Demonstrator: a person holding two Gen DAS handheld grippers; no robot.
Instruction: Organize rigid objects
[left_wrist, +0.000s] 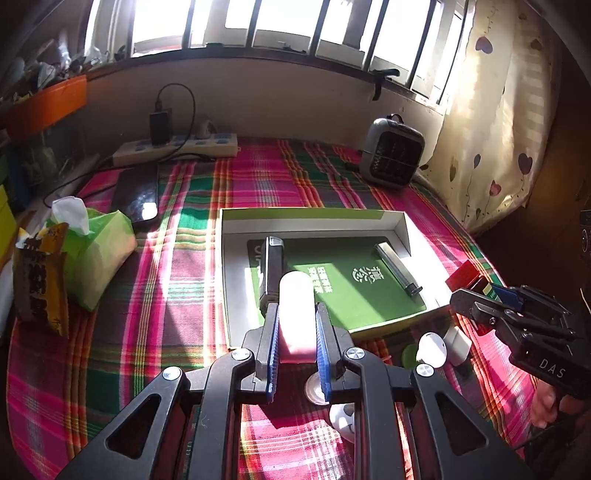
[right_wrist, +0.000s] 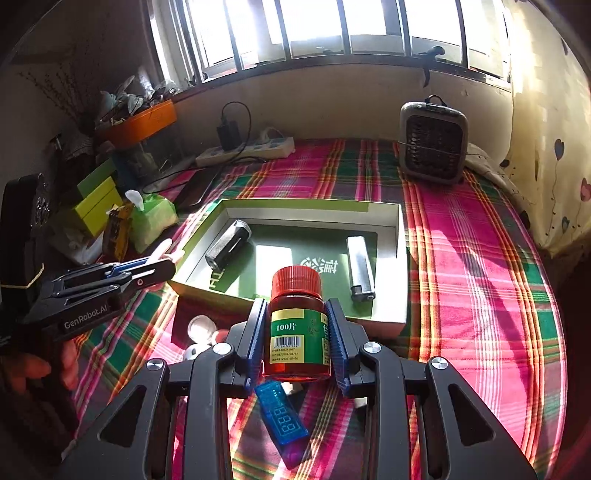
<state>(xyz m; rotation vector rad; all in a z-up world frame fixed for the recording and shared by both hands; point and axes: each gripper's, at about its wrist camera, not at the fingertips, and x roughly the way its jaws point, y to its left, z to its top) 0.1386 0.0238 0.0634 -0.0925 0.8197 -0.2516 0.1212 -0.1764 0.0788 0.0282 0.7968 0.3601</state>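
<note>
My left gripper (left_wrist: 296, 325) is shut on a pale pink rounded bar (left_wrist: 296, 314), held above the near edge of a shallow open box (left_wrist: 314, 218) with a green liner. In the box lie a dark rectangular device (left_wrist: 272, 269) and a silver lighter (left_wrist: 398, 267). My right gripper (right_wrist: 297, 325) is shut on a brown pill bottle (right_wrist: 297, 332) with a red cap, held just in front of the box (right_wrist: 295, 206). In the left wrist view the right gripper (left_wrist: 480, 295) shows at the right with the bottle.
A blue USB meter (right_wrist: 282, 417), white earbud case (left_wrist: 456, 345), white round pieces (left_wrist: 430, 349) and a green cap lie on the plaid cloth before the box. A tissue pack (left_wrist: 99, 258), snack bag (left_wrist: 42, 280), phone (left_wrist: 136, 195), power strip (left_wrist: 177, 146) and small heater (left_wrist: 393, 153) stand around.
</note>
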